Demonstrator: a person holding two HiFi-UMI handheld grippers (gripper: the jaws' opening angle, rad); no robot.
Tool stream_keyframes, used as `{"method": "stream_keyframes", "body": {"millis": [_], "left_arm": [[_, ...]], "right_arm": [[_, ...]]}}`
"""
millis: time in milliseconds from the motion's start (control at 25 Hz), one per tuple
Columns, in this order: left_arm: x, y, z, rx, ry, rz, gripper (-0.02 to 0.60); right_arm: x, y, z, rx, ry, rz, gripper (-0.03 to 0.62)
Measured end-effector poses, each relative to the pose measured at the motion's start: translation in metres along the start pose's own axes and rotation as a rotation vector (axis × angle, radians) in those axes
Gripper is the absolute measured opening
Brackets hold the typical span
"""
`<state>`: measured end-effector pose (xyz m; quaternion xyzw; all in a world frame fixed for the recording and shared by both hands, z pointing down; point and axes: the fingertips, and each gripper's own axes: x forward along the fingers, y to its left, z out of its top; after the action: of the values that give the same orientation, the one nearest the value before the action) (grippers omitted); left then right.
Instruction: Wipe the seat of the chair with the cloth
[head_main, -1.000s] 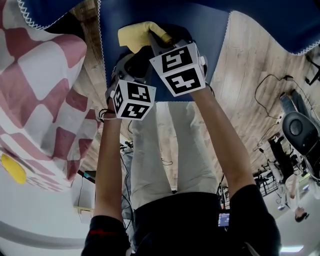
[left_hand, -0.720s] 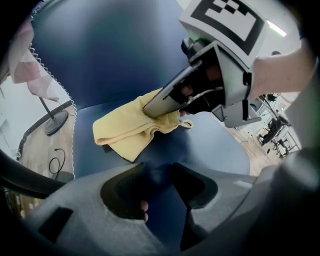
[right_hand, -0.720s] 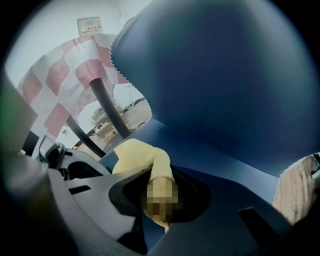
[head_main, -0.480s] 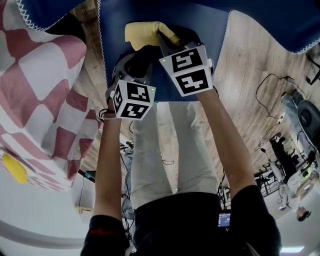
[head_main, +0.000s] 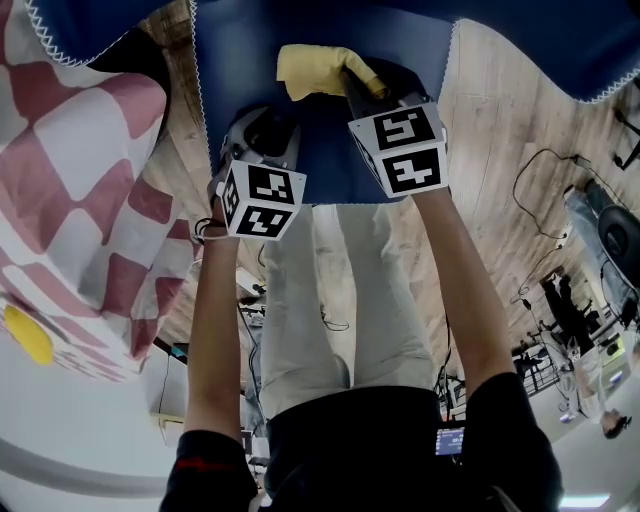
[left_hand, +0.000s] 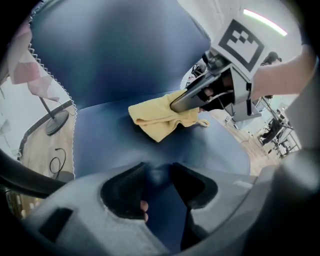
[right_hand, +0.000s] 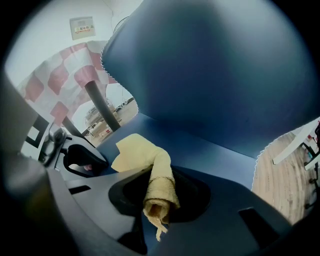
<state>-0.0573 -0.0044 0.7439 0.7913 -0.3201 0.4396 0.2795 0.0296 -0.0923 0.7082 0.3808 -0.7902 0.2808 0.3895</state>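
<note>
The chair's blue seat (head_main: 330, 150) fills the top middle of the head view, with its blue backrest (right_hand: 215, 65) rising behind. A yellow cloth (head_main: 315, 70) lies on the seat, and one rolled end of it runs back between the jaws of my right gripper (head_main: 362, 82), which is shut on it. The left gripper view shows the same cloth (left_hand: 157, 117) spread ahead of the right gripper (left_hand: 180, 105). My left gripper (head_main: 262, 130) sits at the seat's near left edge. Its jaws stand close together with blue seat material (left_hand: 160, 200) between them.
A red-and-white checked cloth (head_main: 90, 180) hangs at the left. Wooden floor (head_main: 510, 120) shows to the right of the seat, with a black cable (head_main: 545, 190) on it. A dark wheeled chair (head_main: 620, 240) stands at the far right edge.
My right gripper has slid the cloth to the right and farther across the seat. The left gripper has stayed at the seat's edge.
</note>
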Motion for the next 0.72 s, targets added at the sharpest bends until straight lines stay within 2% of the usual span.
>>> {"method": "stream_keyframes", "body": {"millis": [160, 560, 720], "left_arm": [[0.001, 0.000, 0.000, -0.004, 0.001, -0.004, 0.172], [0.000, 0.000, 0.000, -0.007, 0.013, -0.004, 0.172], [0.001, 0.000, -0.001, -0.007, 0.015, 0.000, 0.172]], "right_arm": [[-0.010, -0.017, -0.014, 0.018, 0.006, -0.021, 0.077], [-0.045, -0.061, -0.062, 0.152, -0.003, -0.093, 0.084], [-0.052, -0.070, -0.069, 0.139, 0.009, -0.114, 0.084]]}}
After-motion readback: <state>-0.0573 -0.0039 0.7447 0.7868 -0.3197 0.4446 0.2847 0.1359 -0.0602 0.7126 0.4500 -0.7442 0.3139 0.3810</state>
